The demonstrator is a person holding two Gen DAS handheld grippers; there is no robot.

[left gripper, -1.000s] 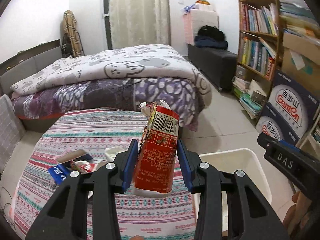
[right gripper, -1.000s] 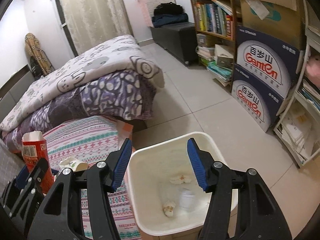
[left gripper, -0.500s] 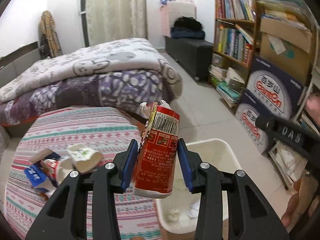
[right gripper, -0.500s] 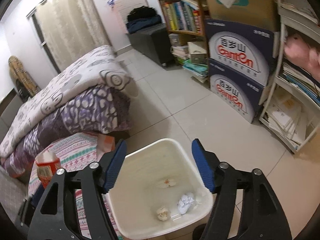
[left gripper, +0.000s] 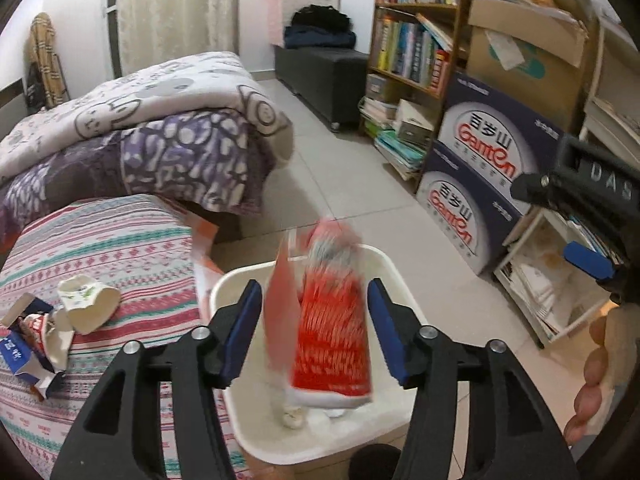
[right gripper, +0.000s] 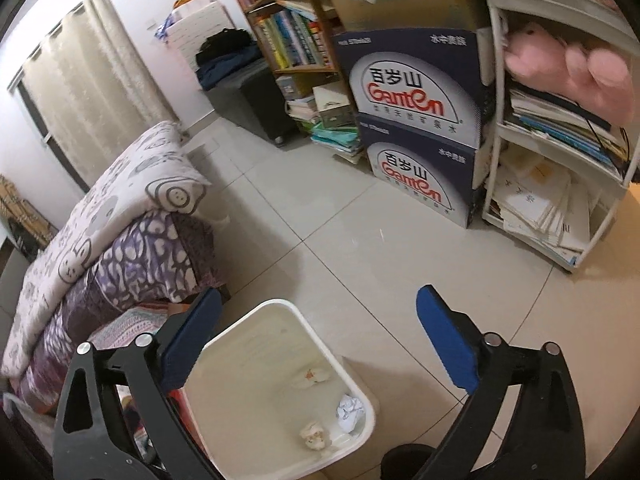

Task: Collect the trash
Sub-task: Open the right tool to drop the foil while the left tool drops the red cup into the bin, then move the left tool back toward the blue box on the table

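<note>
Right above the white plastic waste bin [left gripper: 248, 280], the left gripper [left gripper: 314, 330] has its two blue-padded fingers spread apart, and one red printed carton [left gripper: 332, 320], blurred, sits between them without clearly touching either pad; its lower end is over the bin's opening. Whether it already rests on anything inside cannot be told. The right gripper [right gripper: 320, 340] also stands wide apart with nothing between its fingers, over the bin's far rim and the tiled floor [right gripper: 360, 232].

Inside the bin [right gripper: 280, 308], the right wrist view shows three small scraps: one crumpled white paper ball [right gripper: 350, 412], one beige crumpled wad [right gripper: 314, 434] beside it, and one pale stained scrap [right gripper: 310, 376] nearer the middle.

Left of the bin, on the striped patterned cloth [left gripper: 104, 248], lie one crushed white paper cup [left gripper: 86, 304] and, just beyond it, a small heap of blue and red torn packaging [left gripper: 28, 340] near the cloth's edge.

The bin's left wall is close against the cloth. Right of the bin, open tile runs to two stacked blue "Ganten" cardboard boxes [right gripper: 412, 120].
</note>
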